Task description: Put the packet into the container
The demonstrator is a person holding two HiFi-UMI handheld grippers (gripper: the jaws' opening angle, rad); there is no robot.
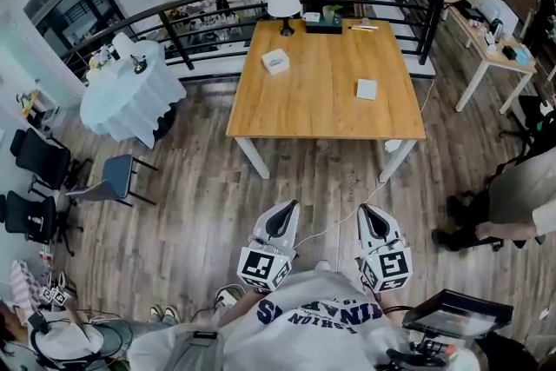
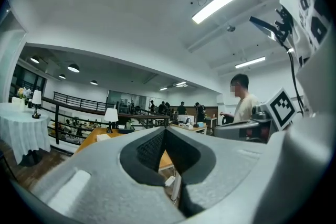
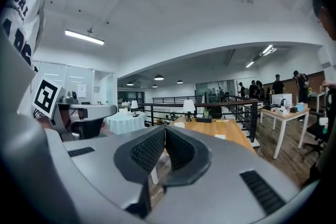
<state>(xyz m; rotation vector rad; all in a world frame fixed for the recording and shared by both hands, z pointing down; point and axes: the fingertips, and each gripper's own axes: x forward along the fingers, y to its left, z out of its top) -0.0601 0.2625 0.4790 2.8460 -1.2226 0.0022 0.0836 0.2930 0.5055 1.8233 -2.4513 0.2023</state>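
- The left gripper (image 1: 281,220) and the right gripper (image 1: 368,218) are held side by side over the wood floor (image 1: 200,213), on the near side of the table and well apart from it.
- In the left gripper view the two dark ribbed pads (image 2: 149,148) meet at their tips, with nothing between them.
- The right gripper view shows the same: pads (image 3: 149,149) pressed together at the tip, jaws empty.
- The wooden table (image 1: 321,104) stands ahead, with its far edge against a dark railing (image 1: 217,0).
- The packet (image 1: 367,89), a small flat white square, lies on the right half of the table top, apart from everything else there.
- The container (image 1: 275,60), a small white open-topped box, sits on the left half, farther from the person than the packet and well apart from it.
- Its inside looks pale; whether anything lies in it cannot be told at this size.
- At the table's far edge a dark tray (image 1: 323,27) holds a green item (image 1: 332,12) and a small white one, both too small to name.
- A white-shaded lamp (image 1: 283,3) stands just left of that tray.
- A thin yellow object (image 1: 363,28) lies just right of it.
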